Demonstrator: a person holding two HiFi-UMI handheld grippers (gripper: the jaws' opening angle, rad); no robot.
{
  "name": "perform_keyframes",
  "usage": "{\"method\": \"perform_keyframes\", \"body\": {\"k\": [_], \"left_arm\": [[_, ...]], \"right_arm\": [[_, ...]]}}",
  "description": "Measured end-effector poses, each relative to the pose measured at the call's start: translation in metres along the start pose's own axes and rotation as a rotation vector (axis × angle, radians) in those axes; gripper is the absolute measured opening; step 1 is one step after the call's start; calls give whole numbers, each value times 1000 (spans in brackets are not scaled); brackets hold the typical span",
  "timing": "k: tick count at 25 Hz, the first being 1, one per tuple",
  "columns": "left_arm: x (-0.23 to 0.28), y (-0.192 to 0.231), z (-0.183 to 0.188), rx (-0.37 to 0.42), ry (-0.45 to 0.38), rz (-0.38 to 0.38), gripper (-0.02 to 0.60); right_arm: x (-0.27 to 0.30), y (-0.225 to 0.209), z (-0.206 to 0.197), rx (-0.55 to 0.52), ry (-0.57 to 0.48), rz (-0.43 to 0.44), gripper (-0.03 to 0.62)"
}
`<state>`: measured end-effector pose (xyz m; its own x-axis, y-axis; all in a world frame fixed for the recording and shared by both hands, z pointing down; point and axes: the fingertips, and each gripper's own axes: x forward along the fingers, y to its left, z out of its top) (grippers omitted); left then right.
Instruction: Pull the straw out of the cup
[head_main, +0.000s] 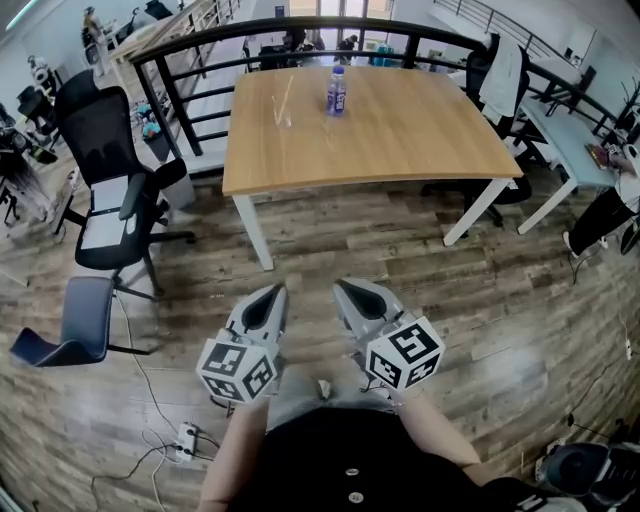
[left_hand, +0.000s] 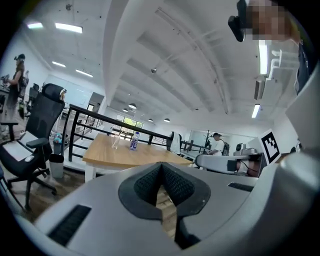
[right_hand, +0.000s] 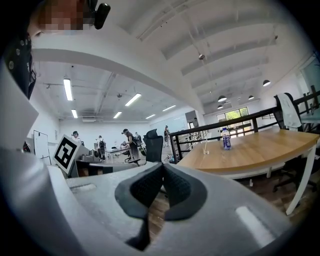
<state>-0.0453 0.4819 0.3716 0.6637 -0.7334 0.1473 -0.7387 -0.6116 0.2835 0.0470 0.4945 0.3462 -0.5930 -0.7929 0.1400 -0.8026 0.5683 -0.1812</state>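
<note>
Straw (head_main: 286, 95) leans in clear cup (head_main: 284, 117) on wooden table (head_main: 400, 130), toward 12 o'clock in head view. Bottle (head_main: 336, 92) at cup's 3 o'clock, near, not touching. Left gripper (head_main: 270, 292) and right gripper (head_main: 347, 289) at 6 o'clock, well apart from table. Both jaw pairs pressed together, nothing between.

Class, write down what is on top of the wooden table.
On the table stand a clear cup with a straw leaning in it and, beside it, a bottle. Nothing covers them; whether the cup holds liquid is too small to tell.
</note>
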Motion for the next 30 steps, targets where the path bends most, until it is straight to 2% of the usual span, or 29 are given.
{"method": "perform_keyframes", "body": {"k": [3, 7, 11, 17, 30], "left_arm": [[6, -7, -6, -24, 14, -15, 16], [18, -8, -7, 1, 26, -17, 15], [37, 12, -8, -21, 38, -11, 15], [85, 45, -3, -33, 56, -35, 15], [190, 197, 65, -47, 62, -29, 16]], "right_arm": [[-2, -10, 0, 7, 7, -2, -2], [3, -20, -4, 12, 17, -4, -2], [19, -34, -13, 30, 41, 7, -2], [63, -71, -9, 49, 38, -30, -2], [234, -144, 37, 43, 35, -32, -2]]}}
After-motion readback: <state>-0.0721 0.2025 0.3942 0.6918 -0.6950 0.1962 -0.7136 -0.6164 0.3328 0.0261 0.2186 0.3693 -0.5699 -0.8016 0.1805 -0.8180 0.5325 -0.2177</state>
